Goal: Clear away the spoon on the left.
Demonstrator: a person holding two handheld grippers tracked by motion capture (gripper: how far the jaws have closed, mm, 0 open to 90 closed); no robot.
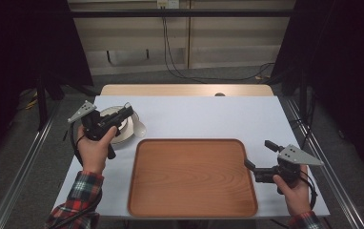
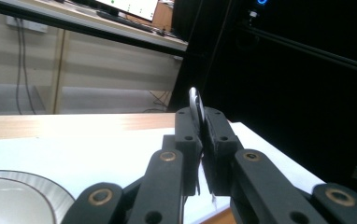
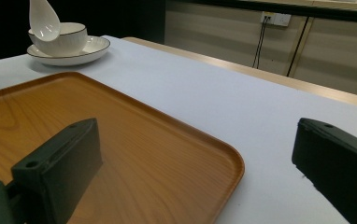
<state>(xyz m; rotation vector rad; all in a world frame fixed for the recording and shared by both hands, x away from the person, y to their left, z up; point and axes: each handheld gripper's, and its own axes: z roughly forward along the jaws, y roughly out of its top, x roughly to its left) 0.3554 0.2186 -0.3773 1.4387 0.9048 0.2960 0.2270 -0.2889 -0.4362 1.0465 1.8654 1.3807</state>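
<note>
1. Nearest the high camera, at the bottom edge of the frame, two forearms in red plaid sleeves (image 1: 77, 200) come up onto the white desk (image 1: 194, 117).
2. Between them lies a wooden tray (image 1: 192, 177) with rounded corners and a raised rim, in the lower centre of the frame, with nothing on it.
3. The left claw (image 1: 125, 113) sits in the left-centre of the high view, over a white plate (image 1: 124, 135) that stands just left of the tray's upper left corner.
4. The left claw is clenched on the handle of a white spoon (image 2: 194, 103): in the left gripper view the two black jaws press together in the middle of the frame with the thin white handle edge-on between them.
5. In the high view the spoon's bowl end lies at the right of the plate, pointing toward the tray.
6. In the right gripper view, at the upper left of the frame, a white bowl (image 3: 62, 38) stands on the plate and the spoon rises above its rim, tilted.
7. The right claw (image 1: 260, 155) is in the lower right of the high view, just beside the tray's right edge.
8. It is released: in the right gripper view its jaws stand wide apart at the lower left and lower right, with only tray and desk between them.
</note>
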